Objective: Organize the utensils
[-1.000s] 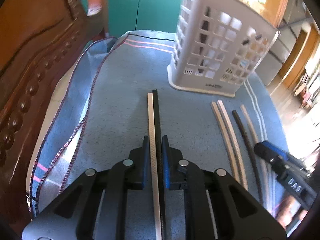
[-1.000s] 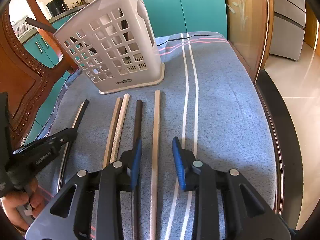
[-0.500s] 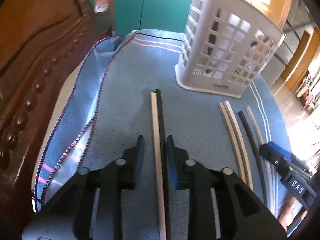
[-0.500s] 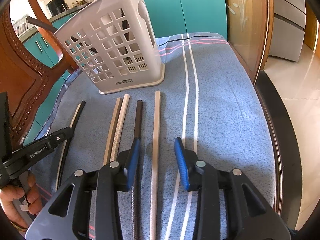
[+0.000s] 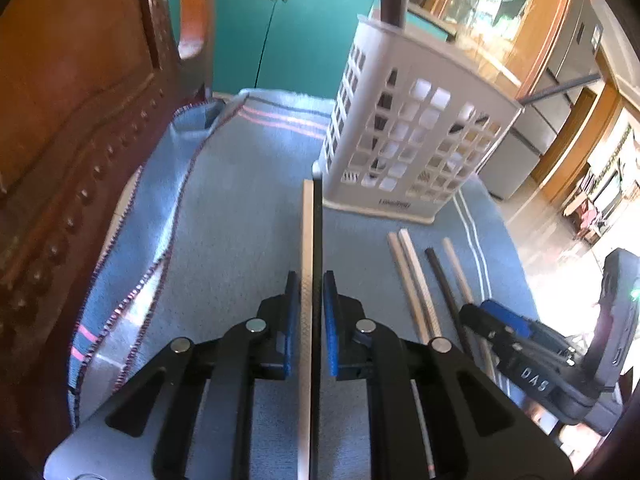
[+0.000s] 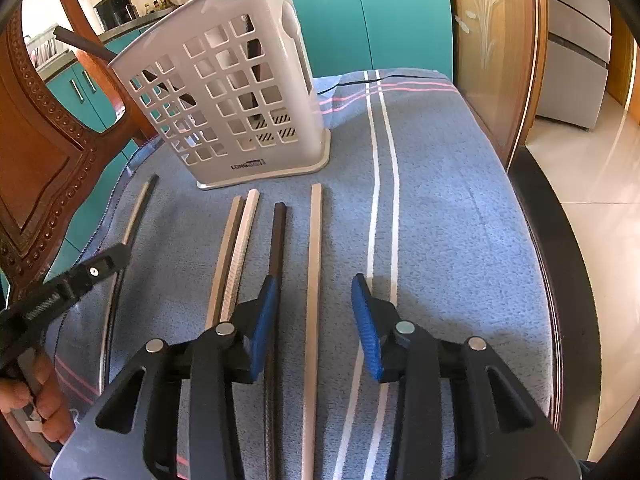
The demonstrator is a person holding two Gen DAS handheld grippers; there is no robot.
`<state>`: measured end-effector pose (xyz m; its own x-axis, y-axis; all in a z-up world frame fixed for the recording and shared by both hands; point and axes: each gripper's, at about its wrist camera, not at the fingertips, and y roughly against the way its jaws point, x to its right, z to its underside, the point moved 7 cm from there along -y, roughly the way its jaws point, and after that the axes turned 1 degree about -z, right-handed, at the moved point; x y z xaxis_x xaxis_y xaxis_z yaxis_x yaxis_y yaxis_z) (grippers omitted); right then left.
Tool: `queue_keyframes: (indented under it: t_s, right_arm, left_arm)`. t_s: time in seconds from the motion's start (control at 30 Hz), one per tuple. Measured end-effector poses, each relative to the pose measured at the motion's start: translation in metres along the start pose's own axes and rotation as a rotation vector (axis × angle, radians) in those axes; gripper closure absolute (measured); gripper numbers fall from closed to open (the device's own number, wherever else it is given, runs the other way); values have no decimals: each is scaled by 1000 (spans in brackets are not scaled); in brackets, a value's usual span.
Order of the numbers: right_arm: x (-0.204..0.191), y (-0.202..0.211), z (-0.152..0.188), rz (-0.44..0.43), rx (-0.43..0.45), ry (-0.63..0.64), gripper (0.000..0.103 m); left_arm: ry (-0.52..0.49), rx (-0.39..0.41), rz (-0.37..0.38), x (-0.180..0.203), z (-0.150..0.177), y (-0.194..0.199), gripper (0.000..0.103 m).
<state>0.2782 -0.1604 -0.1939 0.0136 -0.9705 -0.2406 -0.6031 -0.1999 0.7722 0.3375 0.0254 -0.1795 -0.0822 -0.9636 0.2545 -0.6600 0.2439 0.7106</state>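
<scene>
The left gripper (image 5: pixel 307 296), level and pointing at the perforated white plastic basket (image 5: pixel 404 148), is clamped on a pale-and-black chopstick pair (image 5: pixel 311 248) reaching ahead. The right gripper (image 6: pixel 314 312) hangs low with jaws spread wide, straddling a square beige chopstick (image 6: pixel 314 248) on the nubbly blue towel (image 6: pixel 448 216). Only the right view shows the person's hand (image 6: pixel 38 396).
</scene>
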Motion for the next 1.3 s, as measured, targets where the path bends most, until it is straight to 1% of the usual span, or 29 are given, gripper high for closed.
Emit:
queue_keyframes:
  t_s: [0.1, 0.27, 0.33, 0.43, 0.57, 0.73, 0.87, 1.0, 1.07, 1.13, 1.2, 1.23, 1.3]
  right_arm:
    - [-2, 0, 0, 4, 2, 8, 61]
    - [-3, -1, -1, 7, 3, 11, 61]
    - [-3, -1, -1, 8, 3, 13, 61]
    - [-3, 0, 0, 11, 4, 18, 61]
    - [4, 1, -2, 57, 14, 12, 61]
    - [4, 1, -2, 72, 12, 32, 61]
    - [2, 0, 0, 96, 8, 73, 61]
    - [6, 2, -2, 94, 11, 45, 61]
    - [7, 3, -5, 100, 8, 43, 61]
    - [7, 1, -9, 125, -8, 58, 61]
    - [5, -7, -11, 157, -60, 95, 61]
    - [4, -9, -13, 171, -66, 115, 61]
    - [2, -11, -15, 180, -82, 132, 61]
  left_arm:
    - [-8, 5, -11, -1, -1, 2, 87]
    - [-25, -31, -41, 0, 7, -3, 81]
    - [-31, -44, -60, -1, 8, -7, 76]
    - [-38, -68, -93, -3, 10, -13, 71]
    - [-31, -97, -115, -9, 13, -20, 71]
    - [-33, -103, -121, -12, 14, -24, 65]
    - [-59, -102, -134, -9, 15, -26, 64]
    - [-66, -97, -145, -12, 14, -28, 64]
    - [-77, -99, -151, -11, 11, -30, 61]
    - [-89, -101, -160, -9, 9, -34, 57]
    - [-102, -101, -174, -7, 7, -37, 57]
    - [-107, -100, -177, -5, 5, -38, 57]
    - [-95, -86, -147, -4, -2, -37, 56]
